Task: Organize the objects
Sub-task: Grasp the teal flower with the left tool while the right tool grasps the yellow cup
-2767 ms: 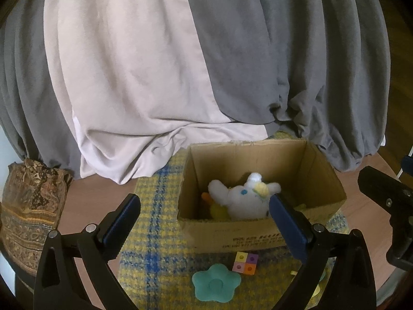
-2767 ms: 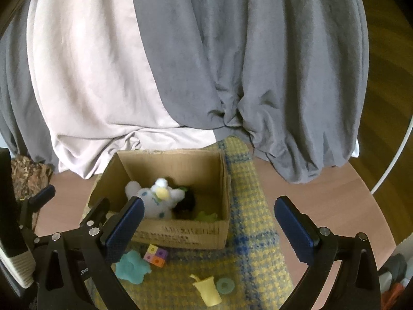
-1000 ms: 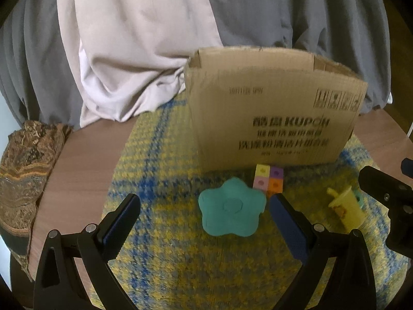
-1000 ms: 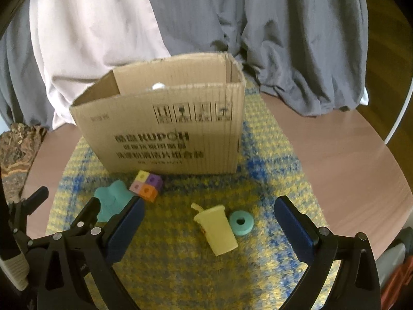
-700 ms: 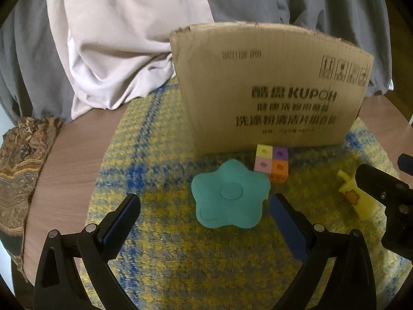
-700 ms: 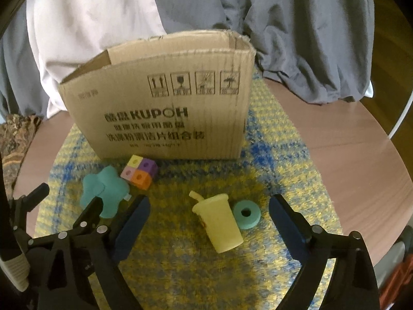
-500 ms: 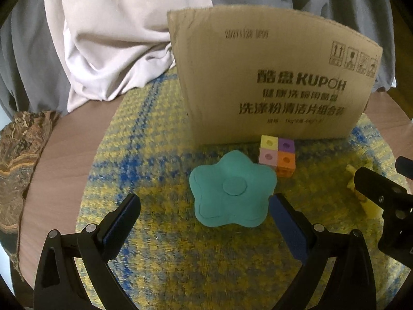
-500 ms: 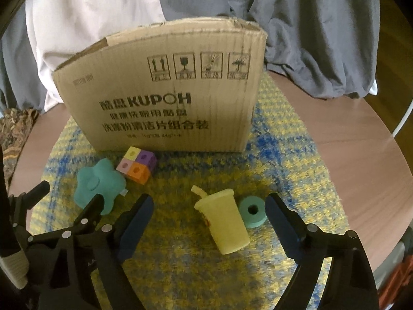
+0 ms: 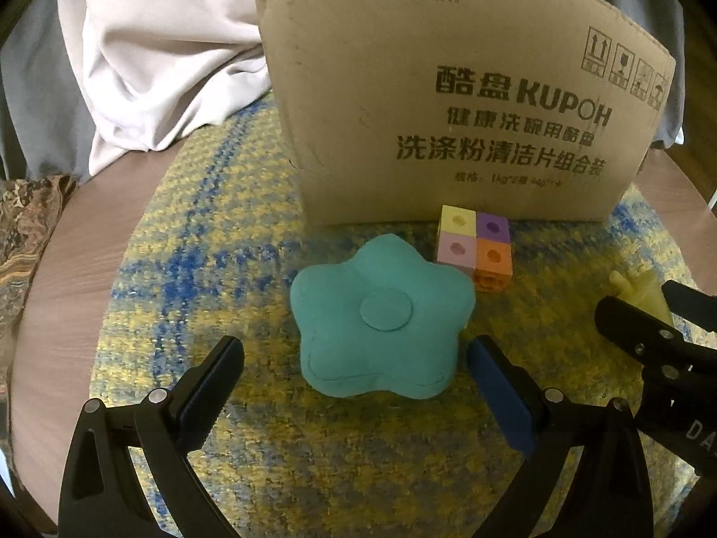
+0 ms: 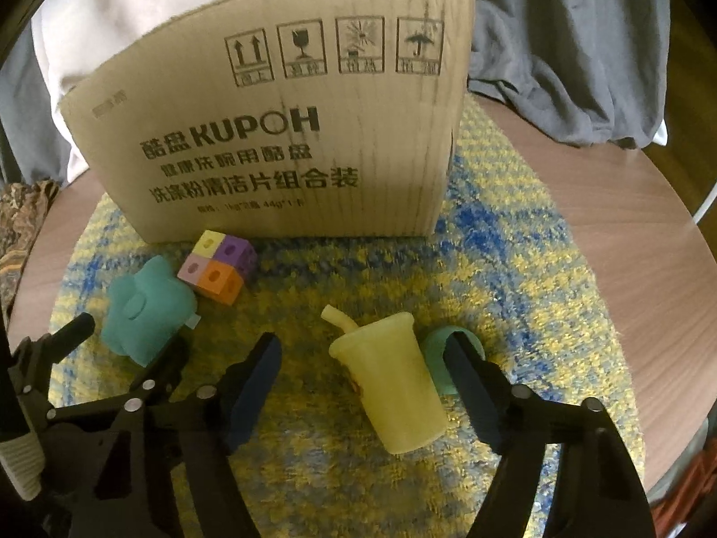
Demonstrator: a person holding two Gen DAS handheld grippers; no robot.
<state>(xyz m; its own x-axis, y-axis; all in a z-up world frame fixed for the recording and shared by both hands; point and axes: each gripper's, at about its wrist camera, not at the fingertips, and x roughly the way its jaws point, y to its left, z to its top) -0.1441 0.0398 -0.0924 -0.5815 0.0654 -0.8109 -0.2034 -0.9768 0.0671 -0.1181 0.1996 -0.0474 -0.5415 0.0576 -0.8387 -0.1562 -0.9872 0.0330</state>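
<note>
Both claws have come down closer to the toys, and the brown box [image 9: 448,103] now looks much bigger than before. On the left, the left claw [image 9: 354,361] is wide open around the near edge of the teal flower toy [image 9: 381,318] and is not touching it. On the right, the right claw [image 10: 363,358] has just been closing, with the yellow toy cup [image 10: 394,385] lying between its fingers, but they are not pressing it yet. A small teal ring [image 10: 432,352] sits just beside the cup. Four colored blocks [image 10: 217,264] stuck together sit near the box. Everything rests on a yellow and blue mat [image 10: 515,278].
</note>
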